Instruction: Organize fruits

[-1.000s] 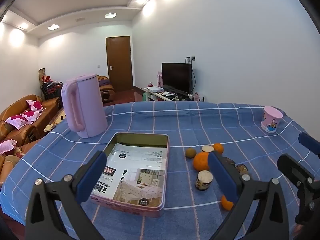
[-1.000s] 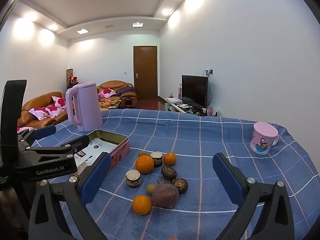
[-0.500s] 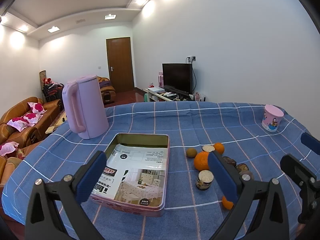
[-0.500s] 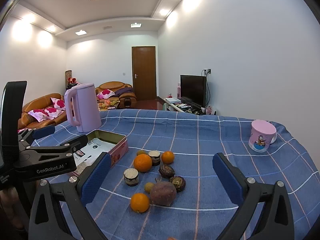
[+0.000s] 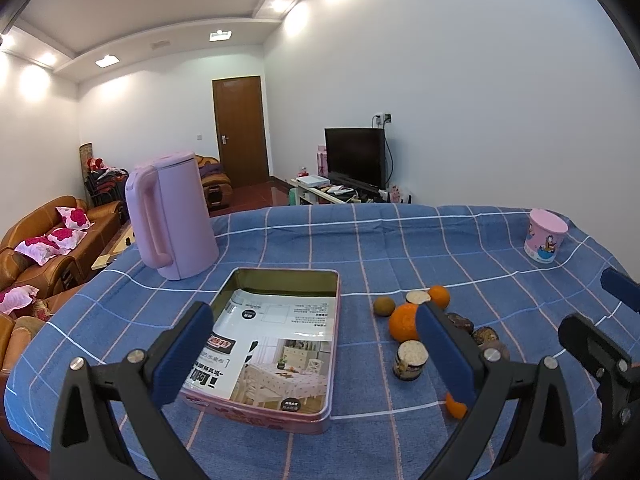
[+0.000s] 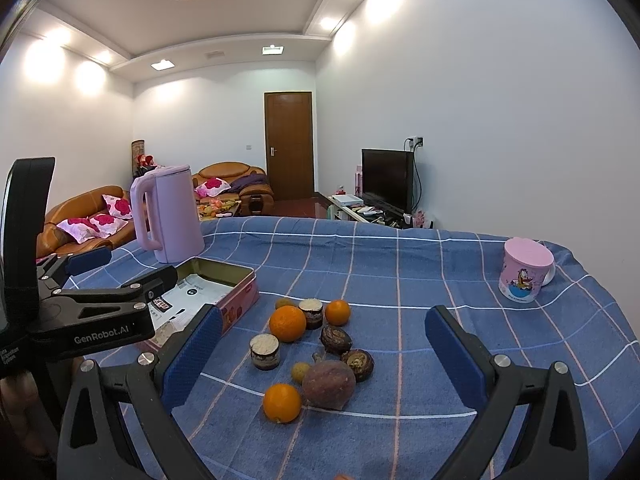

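On the far left of the counter [image 5: 400,240] stands a pink kettle [image 5: 172,216], and just right of it lies the tin [image 5: 335,344], lidless, holding only a printed sheet, no fruit yet. The left claw [image 5: 312,356] hangs above the tin's near end with its jaws spread wide and nothing between them. Right of the tin, on the blue checked cloth, sits the fruit cluster: a large orange [image 6: 287,323], a small orange [image 6: 337,312], a near orange [image 6: 282,403], a purple fruit [image 6: 329,384] touching it, two cut-topped pieces [image 6: 264,351] and a few small dark or greenish ones I cannot name. The right claw [image 6: 324,356] is also wide open and empty, and the cluster lies straight ahead of it and below, the near orange and purple fruit closest. The right claw looks the better placed for a first pick; the fruits are roundish, so no long axis matters, and the carry would run leftward to the tin. A pink cup [image 6: 524,276] stands well apart at far right.
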Demonstrator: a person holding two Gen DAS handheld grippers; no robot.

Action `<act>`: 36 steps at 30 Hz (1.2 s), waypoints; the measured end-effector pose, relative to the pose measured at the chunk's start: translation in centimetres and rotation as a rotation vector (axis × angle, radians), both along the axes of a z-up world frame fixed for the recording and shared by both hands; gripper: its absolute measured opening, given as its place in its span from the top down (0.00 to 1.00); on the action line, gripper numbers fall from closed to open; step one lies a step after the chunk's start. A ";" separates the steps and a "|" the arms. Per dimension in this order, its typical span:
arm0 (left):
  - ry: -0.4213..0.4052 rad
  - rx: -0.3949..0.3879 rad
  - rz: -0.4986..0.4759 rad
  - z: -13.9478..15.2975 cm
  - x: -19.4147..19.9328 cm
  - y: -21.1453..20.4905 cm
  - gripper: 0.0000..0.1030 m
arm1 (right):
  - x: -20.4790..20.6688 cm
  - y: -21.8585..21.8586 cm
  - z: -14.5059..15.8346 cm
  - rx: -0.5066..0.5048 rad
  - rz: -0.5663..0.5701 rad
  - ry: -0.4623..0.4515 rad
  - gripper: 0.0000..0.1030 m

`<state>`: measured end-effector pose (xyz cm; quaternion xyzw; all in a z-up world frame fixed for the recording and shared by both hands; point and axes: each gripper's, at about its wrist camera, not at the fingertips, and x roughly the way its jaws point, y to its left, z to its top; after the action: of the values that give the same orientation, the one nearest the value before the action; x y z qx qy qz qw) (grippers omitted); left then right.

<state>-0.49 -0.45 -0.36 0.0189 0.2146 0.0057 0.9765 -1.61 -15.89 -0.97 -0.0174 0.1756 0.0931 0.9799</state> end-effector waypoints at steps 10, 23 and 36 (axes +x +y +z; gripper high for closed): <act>0.001 0.000 0.002 0.0 0.0 0.2 0.00 | -0.1 0.2 -0.2 0.002 0.007 0.007 0.01; 0.001 0.000 0.004 0.0 0.0 0.2 0.00 | 0.0 0.4 -0.4 -0.001 0.015 0.016 0.01; 0.004 0.000 0.003 0.0 -0.1 0.3 0.00 | 0.1 0.4 -0.4 -0.001 0.014 0.018 0.01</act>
<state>-0.62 -0.10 -0.40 0.0187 0.2168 0.0073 0.9760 -1.52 -15.48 -1.39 -0.0182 0.1843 0.1002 0.9776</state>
